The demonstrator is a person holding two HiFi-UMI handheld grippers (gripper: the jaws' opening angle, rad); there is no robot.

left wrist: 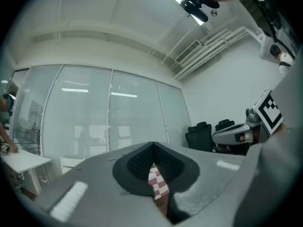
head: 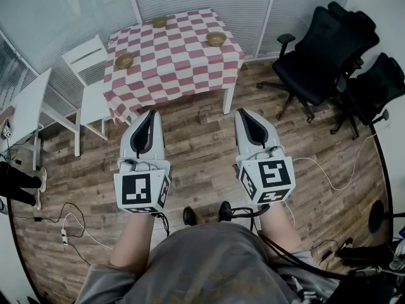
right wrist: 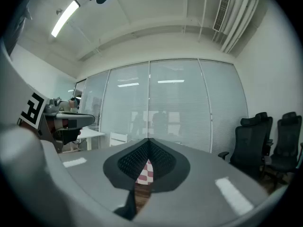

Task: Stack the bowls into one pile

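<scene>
Underfoot, a brown wood-plank floor [head: 209,151] runs to a square desk [head: 177,62] draped in red-and-white checked cloth. Black padded office chairs [head: 323,49] stand at right, and a white slatted chair [head: 88,75] is beside the desk's left. The left gripper [head: 150,114] and right gripper [head: 243,113], smooth grey shells with black-and-white marker cubes, hover over the floor, jaws together and empty. Round tan bowls sit well apart on the cloth: left bowl [head: 124,60], right bowl [head: 216,38], far bowl [head: 159,21].

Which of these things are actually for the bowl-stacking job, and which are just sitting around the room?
For the job: back bowl, right bowl, left bowl, checkered table, left claw and right claw, both shut, empty.
Just lying about: white chair, black office chairs, white desk.
</scene>
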